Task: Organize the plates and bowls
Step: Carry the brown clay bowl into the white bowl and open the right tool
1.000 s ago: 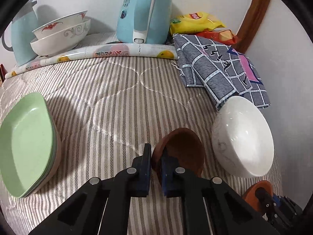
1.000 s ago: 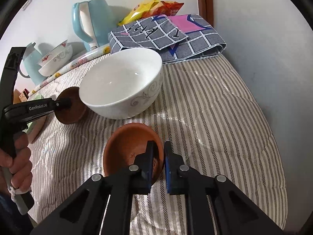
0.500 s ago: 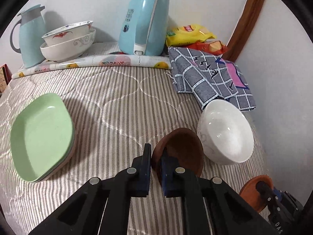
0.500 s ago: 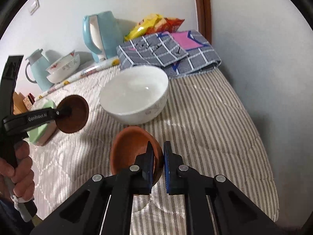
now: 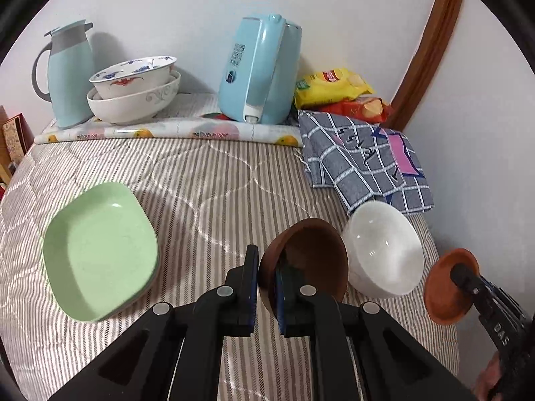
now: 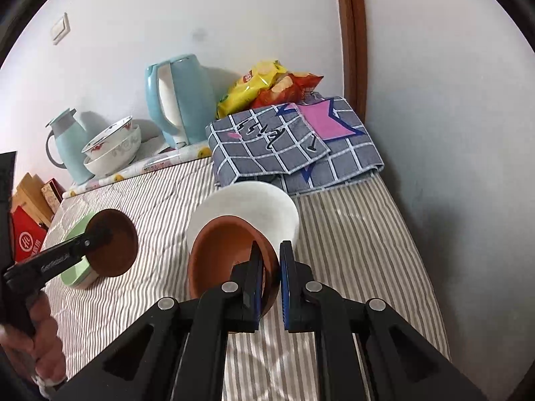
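Two small bowls pinched by their rims
Left gripper (image 5: 266, 277) clamps the dark brown bowl (image 5: 311, 257) — right gripper (image 6: 270, 277) clamps the terracotta bowl (image 6: 224, 254), both clear of the striped cloth (image 6: 351, 250).

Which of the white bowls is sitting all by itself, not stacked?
The plain white bowl near the checked cloth sits alone on the striped cover. The other two white bowls, one with red and blue painting, are nested together at the back beside the blue jug.
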The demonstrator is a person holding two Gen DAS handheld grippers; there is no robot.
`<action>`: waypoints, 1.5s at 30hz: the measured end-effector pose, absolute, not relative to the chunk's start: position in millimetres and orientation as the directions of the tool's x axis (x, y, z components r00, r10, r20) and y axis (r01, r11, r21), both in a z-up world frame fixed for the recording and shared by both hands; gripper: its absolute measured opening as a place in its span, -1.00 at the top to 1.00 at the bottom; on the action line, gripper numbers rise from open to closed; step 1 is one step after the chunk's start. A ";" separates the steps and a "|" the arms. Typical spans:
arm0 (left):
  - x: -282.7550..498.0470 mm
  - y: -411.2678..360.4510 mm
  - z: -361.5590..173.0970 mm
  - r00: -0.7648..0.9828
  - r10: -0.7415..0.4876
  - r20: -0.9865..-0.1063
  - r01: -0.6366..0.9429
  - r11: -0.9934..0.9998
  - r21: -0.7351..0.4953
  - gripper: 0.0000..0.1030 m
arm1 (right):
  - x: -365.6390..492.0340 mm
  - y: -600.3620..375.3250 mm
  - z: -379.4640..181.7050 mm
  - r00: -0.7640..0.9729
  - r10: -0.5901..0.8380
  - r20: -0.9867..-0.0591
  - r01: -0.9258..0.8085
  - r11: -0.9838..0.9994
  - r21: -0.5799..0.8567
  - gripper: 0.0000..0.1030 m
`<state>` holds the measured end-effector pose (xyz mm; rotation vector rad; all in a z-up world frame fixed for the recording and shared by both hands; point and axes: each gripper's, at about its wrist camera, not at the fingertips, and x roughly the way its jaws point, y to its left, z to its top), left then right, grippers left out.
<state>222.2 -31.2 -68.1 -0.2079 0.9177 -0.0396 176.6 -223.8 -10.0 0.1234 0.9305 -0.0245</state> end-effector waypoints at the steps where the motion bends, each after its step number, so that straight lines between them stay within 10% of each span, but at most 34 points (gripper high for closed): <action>1: 224.4 -29.5 -67.4 0.610 -0.119 -0.784 -0.056 0.980 -0.192 0.82 | 180.9 -222.8 -11.4 0.595 0.030 -0.803 0.075 0.993 0.092 0.82; 45: 286.8 -15.9 -109.6 0.554 -0.131 -0.822 -0.085 0.973 -0.212 0.82 | 278.3 -196.9 -100.1 0.382 -0.072 -0.921 0.009 0.997 -0.074 0.78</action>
